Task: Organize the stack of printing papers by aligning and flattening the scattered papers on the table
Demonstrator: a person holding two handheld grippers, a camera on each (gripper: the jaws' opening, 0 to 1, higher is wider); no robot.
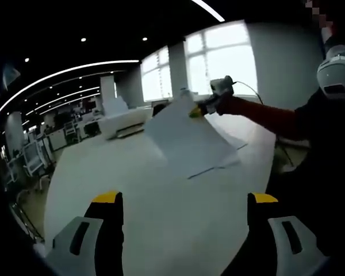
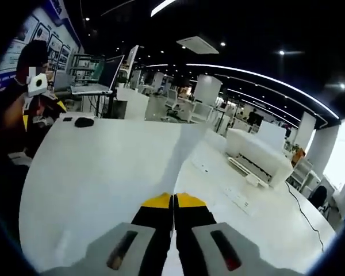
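Papers (image 1: 187, 141): one sheet is raised off the white bench (image 1: 132, 190), tilted, pinched at its upper edge by the right gripper (image 1: 196, 111); more sheets lie flat beneath it near the bench's far edge. In the right gripper view the fingers (image 2: 158, 202) are pressed together on the sheet's edge, which runs away from them. Lifting it clear probably allows squaring it with the others. The left gripper (image 1: 184, 201) hangs low over bare bench, fingers spread and holding nothing. No brand or legible writing; wall posters (image 2: 43, 29) are too small to read.
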